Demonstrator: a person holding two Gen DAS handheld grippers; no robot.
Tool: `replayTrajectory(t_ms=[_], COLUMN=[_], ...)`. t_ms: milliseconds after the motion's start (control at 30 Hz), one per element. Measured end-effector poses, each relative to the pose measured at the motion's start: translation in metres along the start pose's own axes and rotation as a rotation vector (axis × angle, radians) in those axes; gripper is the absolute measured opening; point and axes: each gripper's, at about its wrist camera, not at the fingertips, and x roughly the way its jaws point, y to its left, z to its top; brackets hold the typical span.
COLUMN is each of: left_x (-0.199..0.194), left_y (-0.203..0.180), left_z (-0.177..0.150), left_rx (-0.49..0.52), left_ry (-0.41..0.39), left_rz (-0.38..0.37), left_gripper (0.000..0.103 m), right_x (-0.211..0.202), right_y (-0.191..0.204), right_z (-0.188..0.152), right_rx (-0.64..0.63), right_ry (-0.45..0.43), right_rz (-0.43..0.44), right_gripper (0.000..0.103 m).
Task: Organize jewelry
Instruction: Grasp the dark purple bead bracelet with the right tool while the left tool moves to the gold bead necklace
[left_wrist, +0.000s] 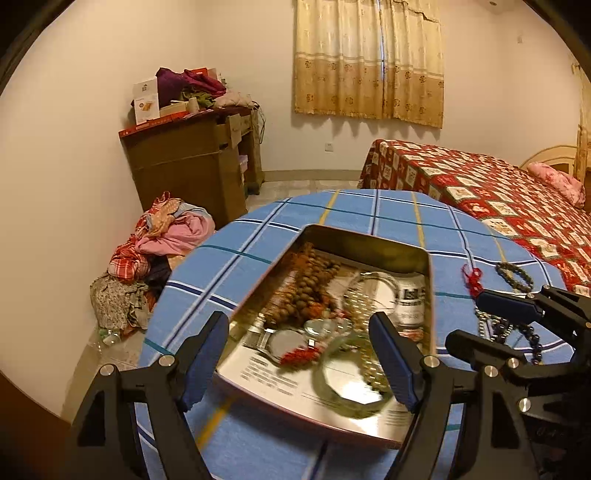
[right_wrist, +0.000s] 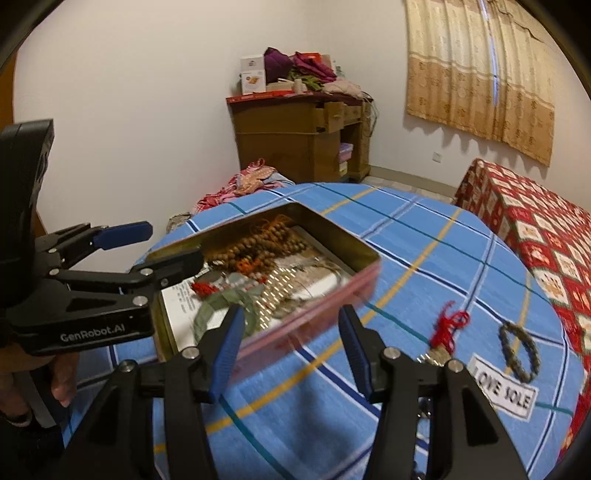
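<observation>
A shallow rectangular metal tin with a pink outer rim (left_wrist: 373, 242) is seen on the round worktop covered by a blue checked cloth (left_wrist: 258, 236), tilted and blurred in both views. Inside it lie a pile of brown wooden bead strings (left_wrist: 308, 288), a pale green bangle (left_wrist: 351, 380), a red tasselled piece (left_wrist: 299, 356) and a gold-dotted band (right_wrist: 275, 295), over printed paper.

The left tongs (left_wrist: 301, 360) are held wide apart over the near end of the tin, with nothing clamped between the blue pads. The right tongs (right_wrist: 291, 349) are also parted, straddling the tin's pink side wall; no pressing of the pads on it can be made out.

On the cloth to the right of the tin, a red knotted cord (right_wrist: 448, 326) and a dark beaded bracelet (right_wrist: 517, 350) are seen lying apart from each other, the bracelet beside a white "LOVE SOLE" label (right_wrist: 506, 391). A dark bead strand (left_wrist: 532, 338) is partly hidden behind the right tongs in the left view.
</observation>
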Motion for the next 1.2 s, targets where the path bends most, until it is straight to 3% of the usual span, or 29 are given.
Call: replayTrajectory(t_ms=[133, 433, 667, 833, 1000, 1200], left_x=[-0.007, -0.014, -0.013, -0.008, -0.006, -0.004], left_y=[-0.014, -0.041, -0.067, -0.082, -0.096, -0.114], left_z=[-0.004, -0.005, -0.004, -0.002, 0.0, 0.003], left_rx=[0.019, 0.062, 0.111, 0.142, 0.165, 0.191], left_ry=[-0.008, -0.024, -0.019, -0.007, -0.003, 0.0], left_rz=[-0.009, -0.041, -0.067, -0.084, -0.104, -0.129], left_gripper=[0.078, 0.078, 0.078, 0.078, 0.078, 0.078], right_x=[-0.016, -0.041, -0.036, -0.022, -0.032, -0.053], right_y=[-0.022, -0.091, -0.103, -0.101, -0.101, -0.096], right_z=[-0.013, -0.048, -0.053, -0.064, -0.07, -0.077], right_rx=[0.036, 0.193, 0.217, 0.192, 0.174, 0.152], right_ry=[0.007, 0.073, 0.122, 0.204, 0.193, 0.156], right_rz=[-0.042, -0.23, -0.258, -0.245, -0.226, -0.24], right_gripper=[0.056, 0.058, 0.057, 0.037, 0.016, 0.016])
